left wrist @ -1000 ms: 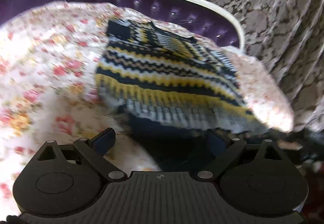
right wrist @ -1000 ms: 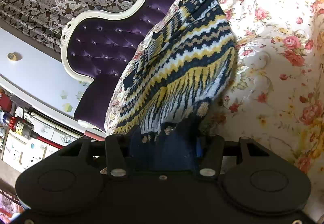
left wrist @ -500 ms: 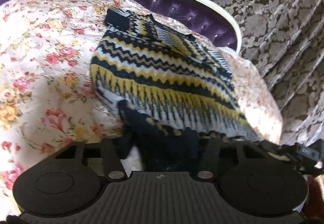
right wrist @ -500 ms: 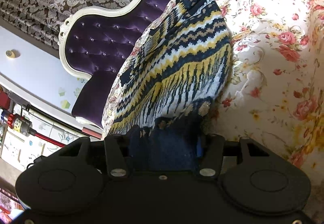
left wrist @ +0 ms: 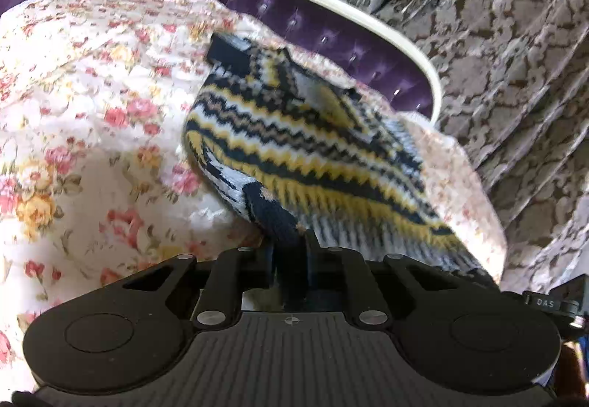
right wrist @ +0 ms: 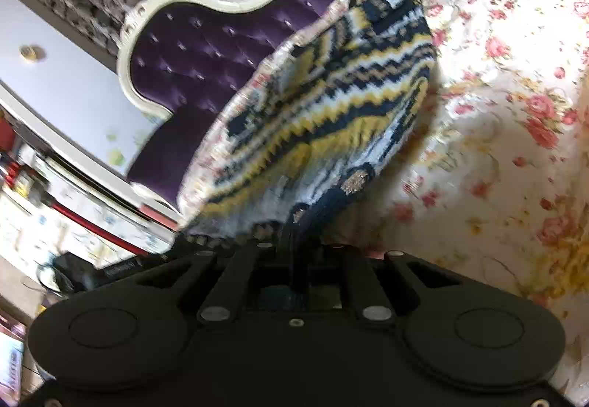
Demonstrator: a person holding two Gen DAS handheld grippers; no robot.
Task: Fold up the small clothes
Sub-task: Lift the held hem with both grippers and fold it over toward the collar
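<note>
Behind everything: grey damask curtains (left wrist: 497,39) and a purple button-tufted headboard with a white scrolled frame (right wrist: 206,50). Lying on a bed under a cream bedspread printed with pink and yellow roses (left wrist: 84,134): one small knitted sweater with navy, yellow and white zigzag bands (left wrist: 313,149), spread near the bed's edge, neckline pointing toward the headboard.

Judging progress: barely started. No fold line showing yet; body lying mostly flat, only the dark navy ribbed hem (left wrist: 272,215) bunching up off the bedspread at the near end. Remaining, by the look of it: carrying the hem over toward the neckline, flattening, and possibly a second fold.

Left gripper (left wrist: 292,252): closing, with the navy hem corner pinched between its fingers. Right gripper (right wrist: 294,241): clamped tight on the hem's other corner, dark knit squeezed between the jaws. Both pointing moderately downward across the bed, set on opposite ends of the hem, angling inward toward the sweater, each view tilting slightly. Right view blurring somewhat.
</note>
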